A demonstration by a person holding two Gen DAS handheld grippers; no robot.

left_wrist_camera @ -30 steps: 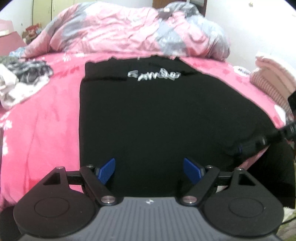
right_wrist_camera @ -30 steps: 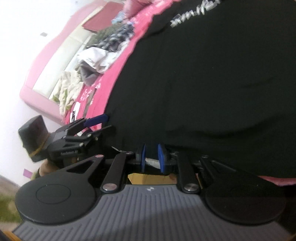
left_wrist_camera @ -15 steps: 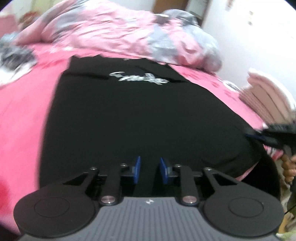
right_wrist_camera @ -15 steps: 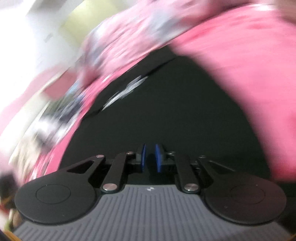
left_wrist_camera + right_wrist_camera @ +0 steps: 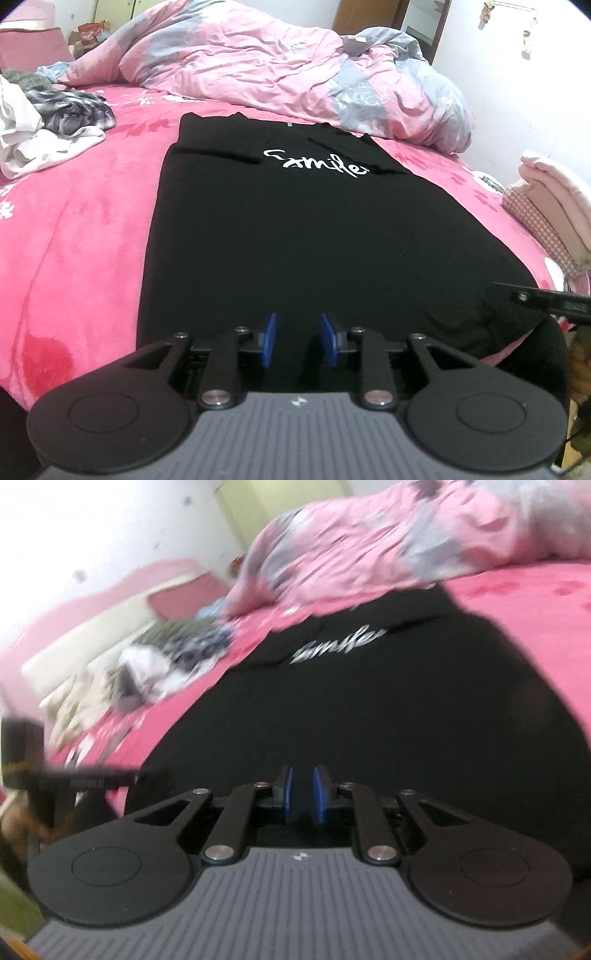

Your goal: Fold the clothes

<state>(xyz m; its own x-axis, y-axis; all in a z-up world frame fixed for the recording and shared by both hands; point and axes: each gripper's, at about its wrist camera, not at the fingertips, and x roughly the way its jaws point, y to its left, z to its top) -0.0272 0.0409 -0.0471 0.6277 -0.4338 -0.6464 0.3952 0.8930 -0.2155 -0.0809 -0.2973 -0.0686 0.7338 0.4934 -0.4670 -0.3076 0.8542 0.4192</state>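
Fingers [image 5: 268, 339] of both grippers pinch, seemingly, the black T-shirt's [image 5: 295, 236] hem

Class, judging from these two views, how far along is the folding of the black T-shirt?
Done: the black T-shirt lies flat on the pink bedspread, sleeves apparently tucked in. In hand: both grippers sit at its near hem, left gripper opening, right gripper opening slightly. Left: folding hem toward collar; the unfolded clothes pile waits.

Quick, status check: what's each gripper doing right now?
Left gripper: fingers opening, the black T-shirt hem lies between them; whether they grip it cannot be told.
Right gripper: nearly closed, apparently pinching the black T-shirt hem.
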